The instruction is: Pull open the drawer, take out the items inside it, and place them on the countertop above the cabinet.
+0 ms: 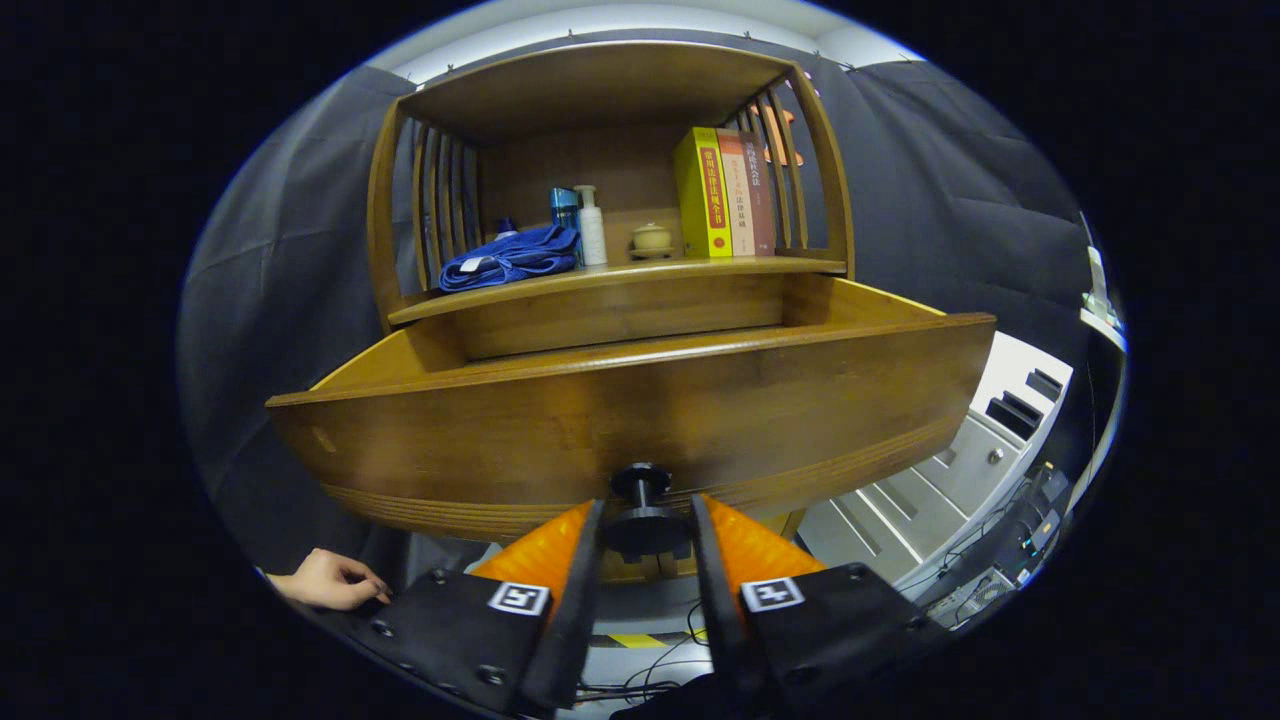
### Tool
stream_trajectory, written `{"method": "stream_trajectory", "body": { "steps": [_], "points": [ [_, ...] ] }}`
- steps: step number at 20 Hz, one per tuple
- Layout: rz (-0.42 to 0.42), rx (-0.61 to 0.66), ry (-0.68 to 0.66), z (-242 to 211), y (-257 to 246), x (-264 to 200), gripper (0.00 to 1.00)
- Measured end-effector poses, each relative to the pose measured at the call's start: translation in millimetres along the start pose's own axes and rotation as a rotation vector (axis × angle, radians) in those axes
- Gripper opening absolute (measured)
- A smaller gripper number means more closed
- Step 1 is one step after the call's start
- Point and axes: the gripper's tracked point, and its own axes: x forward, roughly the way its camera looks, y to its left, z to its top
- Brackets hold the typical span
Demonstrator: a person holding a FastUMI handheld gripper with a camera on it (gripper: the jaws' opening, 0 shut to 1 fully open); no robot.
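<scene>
The wooden drawer [640, 410] stands pulled out from the cabinet, its front panel just ahead of me. Its dark round knob [642, 515] sits between my two fingers, and my gripper [645, 515] is shut on it. The drawer's inside is hidden behind the front panel. Above the drawer lies the countertop [620, 280], carrying a folded blue cloth [512, 256], a blue can [564, 208], a white pump bottle [591, 228], a small tan pot [651, 239] and upright books [722, 192].
The cabinet has slatted wooden sides and a top board over the countertop. A grey-white unit [985, 440] with drawers stands to the right, cables on the floor below it. A person's hand [330, 580] rests beside my left finger.
</scene>
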Motion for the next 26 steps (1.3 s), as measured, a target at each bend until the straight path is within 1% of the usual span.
{"method": "stream_trajectory", "body": {
  "steps": [3, 7, 11, 16, 19, 23, 26],
  "points": [
    [0.0, 0.02, 0.004, -1.9, -2.0, 0.3, 0.9],
    [0.008, 0.006, -0.01, 2.8, -1.8, -1.4, 0.98],
    [0.016, -0.008, -0.002, 3.2, 0.8, -3.7, 0.99],
    [0.028, -0.044, -0.02, 19.0, 4.5, -17.4, 0.99],
    [0.044, -0.056, -0.073, 47.9, 8.7, -32.1, 0.99],
    [0.06, -0.031, -0.131, 93.4, 12.1, -45.0, 0.98],
    [0.059, -0.053, -0.159, 134.1, 10.3, -37.9, 0.98]
  ]
}}
